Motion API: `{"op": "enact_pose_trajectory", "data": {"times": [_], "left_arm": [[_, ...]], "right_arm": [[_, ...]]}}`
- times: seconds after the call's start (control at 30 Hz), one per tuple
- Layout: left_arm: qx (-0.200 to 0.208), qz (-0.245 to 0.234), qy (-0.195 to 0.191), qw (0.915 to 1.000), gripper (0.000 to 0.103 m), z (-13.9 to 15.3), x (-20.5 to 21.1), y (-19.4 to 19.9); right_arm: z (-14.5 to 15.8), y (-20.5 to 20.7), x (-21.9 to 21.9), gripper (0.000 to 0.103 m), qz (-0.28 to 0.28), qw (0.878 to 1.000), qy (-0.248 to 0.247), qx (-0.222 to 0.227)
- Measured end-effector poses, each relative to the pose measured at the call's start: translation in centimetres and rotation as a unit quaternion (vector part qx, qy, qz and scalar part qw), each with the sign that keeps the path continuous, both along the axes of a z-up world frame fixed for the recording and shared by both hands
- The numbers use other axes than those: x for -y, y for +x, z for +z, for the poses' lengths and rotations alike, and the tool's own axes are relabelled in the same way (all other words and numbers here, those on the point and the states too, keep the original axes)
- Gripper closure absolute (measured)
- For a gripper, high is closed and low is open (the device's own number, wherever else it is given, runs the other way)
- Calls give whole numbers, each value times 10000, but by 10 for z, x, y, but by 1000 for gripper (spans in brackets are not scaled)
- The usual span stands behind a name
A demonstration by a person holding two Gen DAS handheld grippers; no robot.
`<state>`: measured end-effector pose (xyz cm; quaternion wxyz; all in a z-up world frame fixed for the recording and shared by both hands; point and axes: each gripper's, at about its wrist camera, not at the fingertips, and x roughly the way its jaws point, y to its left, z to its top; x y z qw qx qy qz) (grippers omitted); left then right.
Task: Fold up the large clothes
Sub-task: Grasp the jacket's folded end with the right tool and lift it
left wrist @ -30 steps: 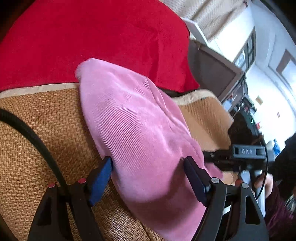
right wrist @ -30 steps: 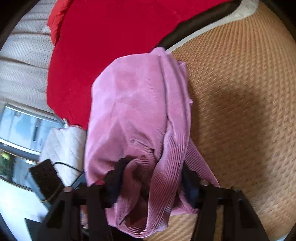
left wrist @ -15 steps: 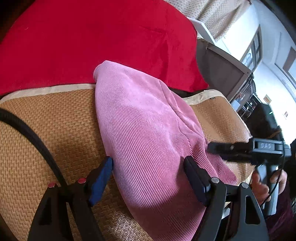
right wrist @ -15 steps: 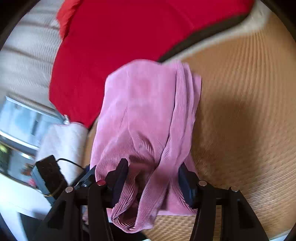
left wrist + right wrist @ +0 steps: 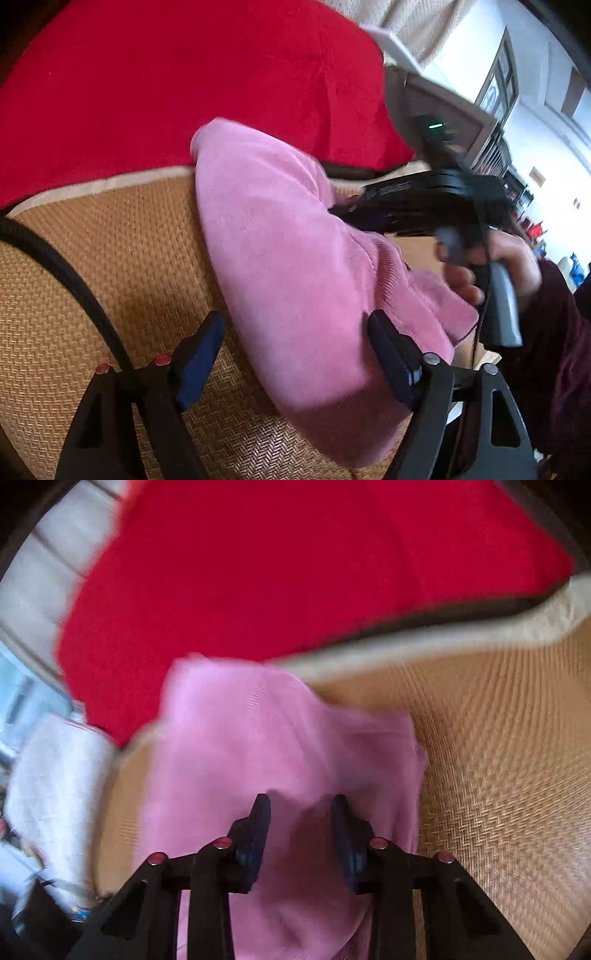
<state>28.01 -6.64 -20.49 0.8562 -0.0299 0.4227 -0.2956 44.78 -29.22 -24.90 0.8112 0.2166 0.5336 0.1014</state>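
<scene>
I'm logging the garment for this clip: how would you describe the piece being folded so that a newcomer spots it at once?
Start from the tan woven mat that covers the seat, with a big red cushion lying behind it. On the mat lies a pink ribbed garment, a long soft bundle whose far end reaches the cushion. It is the only pink thing and the only loose cloth on the mat.

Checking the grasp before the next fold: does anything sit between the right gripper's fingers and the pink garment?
Nothing visible does. The right gripper, its jaws closing, hangs directly over the pink garment on the woven mat; only pink cloth shows between them.
</scene>
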Motion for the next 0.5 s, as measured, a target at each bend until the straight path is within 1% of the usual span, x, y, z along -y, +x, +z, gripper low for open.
{"op": "enact_pose_trajectory", "data": {"times": [0.03, 0.1, 0.2, 0.23, 0.3, 0.37, 0.43, 0.5], "left_arm": [[27, 22, 109, 9999, 17, -4, 4, -1], [138, 8, 252, 9996, 15, -4, 8, -2], [35, 89, 220, 9997, 15, -3, 5, -1], [22, 121, 219, 9997, 15, -3, 5, -1], [99, 135, 287, 9994, 15, -3, 7, -4], [128, 145, 304, 9994, 15, -4, 8, -5], [91, 143, 266, 9995, 15, -5, 8, -4], [92, 144, 270, 9995, 15, -5, 12, -5]], "right_arm": [[0, 2, 2, 81, -62, 9999, 19, 116], [5, 3, 1, 81, -60, 10000, -37, 60], [21, 4, -3, 81, 74, 9998, -151, 62], [32, 4, -5, 77, 136, 9997, -80, 197], [50, 3, -5, 77, 238, 9985, 39, 491], [69, 8, -15, 77, 377, 9959, 252, 779], [74, 19, -29, 77, 573, 9949, 242, 790], [65, 34, -43, 77, 722, 9951, 130, 657]]}}
